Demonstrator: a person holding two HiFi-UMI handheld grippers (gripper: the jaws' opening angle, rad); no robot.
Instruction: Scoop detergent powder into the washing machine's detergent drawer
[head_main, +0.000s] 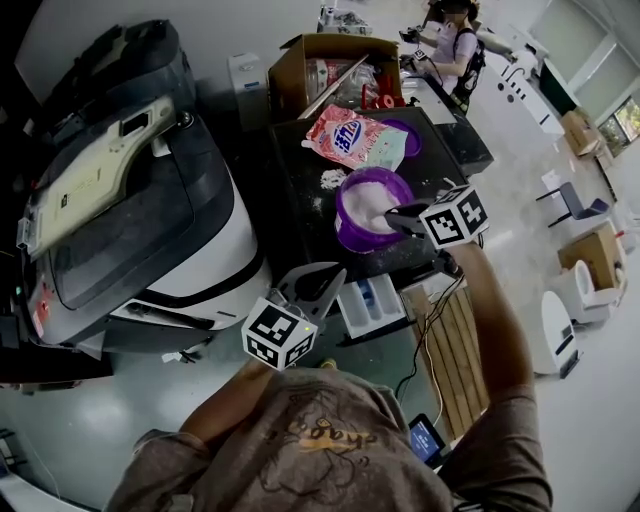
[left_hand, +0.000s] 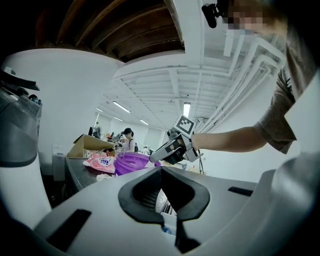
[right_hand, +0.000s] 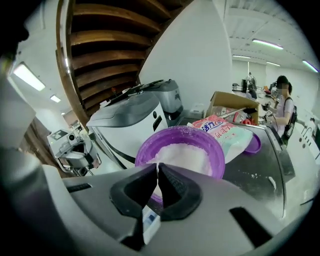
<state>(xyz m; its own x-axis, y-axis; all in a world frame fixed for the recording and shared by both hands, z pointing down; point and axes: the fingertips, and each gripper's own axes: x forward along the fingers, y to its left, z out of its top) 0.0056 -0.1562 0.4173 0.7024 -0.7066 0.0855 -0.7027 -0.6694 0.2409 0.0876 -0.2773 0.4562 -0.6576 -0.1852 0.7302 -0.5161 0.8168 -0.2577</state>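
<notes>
A purple bowl (head_main: 350, 228) of white detergent powder (head_main: 372, 205) stands on the black table (head_main: 300, 215). My right gripper (head_main: 392, 213) hovers over the bowl's right rim with its jaws shut, and I make out no scoop between them. In the right gripper view its jaws (right_hand: 158, 167) point at the bowl (right_hand: 145, 147) and the powder (right_hand: 182, 157). The white detergent drawer (head_main: 372, 305) sticks out below the table's front edge. My left gripper (head_main: 340, 270) is just left of the drawer, shut and empty, aiming up toward the bowl (left_hand: 131, 162) and the right gripper (left_hand: 152, 159).
The washing machine (head_main: 140, 220) fills the left side. A pink detergent bag (head_main: 350, 138) and a purple lid (head_main: 410, 140) lie behind the bowl, with spilled powder (head_main: 332, 178) beside them. A cardboard box (head_main: 330, 70) stands further back. A wooden pallet (head_main: 455, 350) lies on the floor at right.
</notes>
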